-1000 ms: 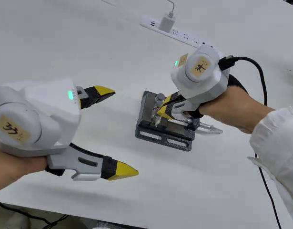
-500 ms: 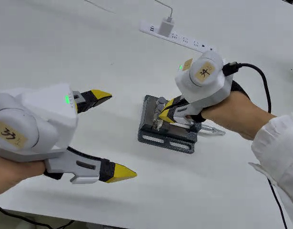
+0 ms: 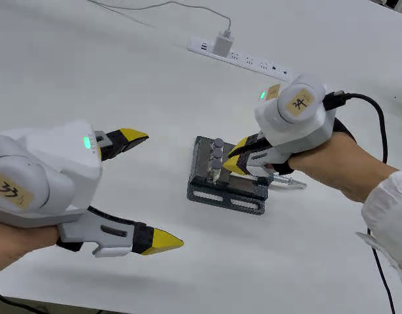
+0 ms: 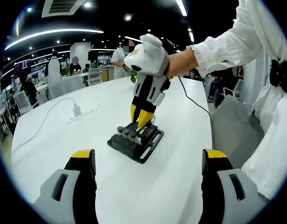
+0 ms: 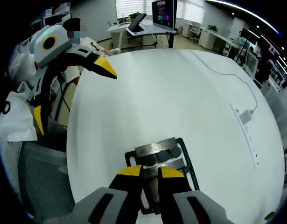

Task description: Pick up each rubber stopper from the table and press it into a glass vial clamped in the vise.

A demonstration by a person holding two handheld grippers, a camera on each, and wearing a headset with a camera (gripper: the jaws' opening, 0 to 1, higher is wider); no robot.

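Note:
A dark metal vise [image 3: 227, 196] sits mid-table and clamps three glass vials [image 3: 216, 154] in a row, each capped by a grey rubber stopper [image 5: 162, 156]. My right gripper [image 3: 236, 156] hovers just right of the vials, over the vise [image 5: 155, 149], shut with nothing visible between its yellow tips. In its own view the right gripper [image 5: 151, 171] stands directly behind the stopper row. My left gripper [image 3: 151, 188] is wide open and empty, well left of the vise [image 4: 144, 151]. It faces the right gripper [image 4: 138, 115].
A white power strip [image 3: 236, 55] with a plugged charger and its cable lies at the back of the white table. A black cable [image 3: 377, 114] trails from the right gripper. The table's near edge runs along the bottom left.
My right gripper has drawn back to the right and slightly up from the vials, uncovering their stoppered tops. The left gripper stays open in place. The head camera has shifted.

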